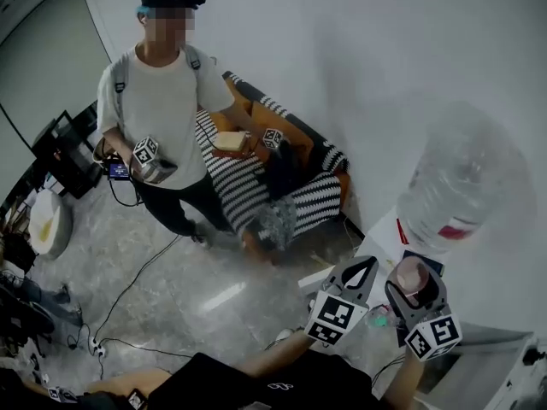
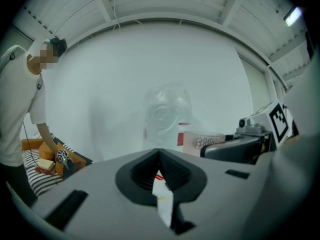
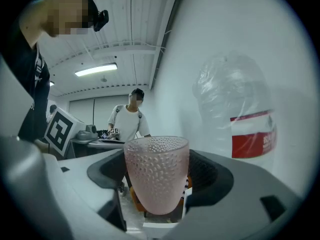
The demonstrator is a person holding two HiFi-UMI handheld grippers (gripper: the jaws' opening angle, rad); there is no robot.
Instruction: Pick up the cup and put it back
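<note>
No words or numbers could be read in any view. The red label (image 3: 252,134) on the clear water bottle (image 3: 230,89) carried white print too blurred to make out, and the marker cubes (image 1: 332,317) showed only black-and-white square patterns.

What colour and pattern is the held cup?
Translucent pink cup, dotted with small bumps; best in the right gripper view.

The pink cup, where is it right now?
The pink cup is pinched in the right claw, low on the right of the head view. It is close to the big water bottle and beside the left claw.
</note>
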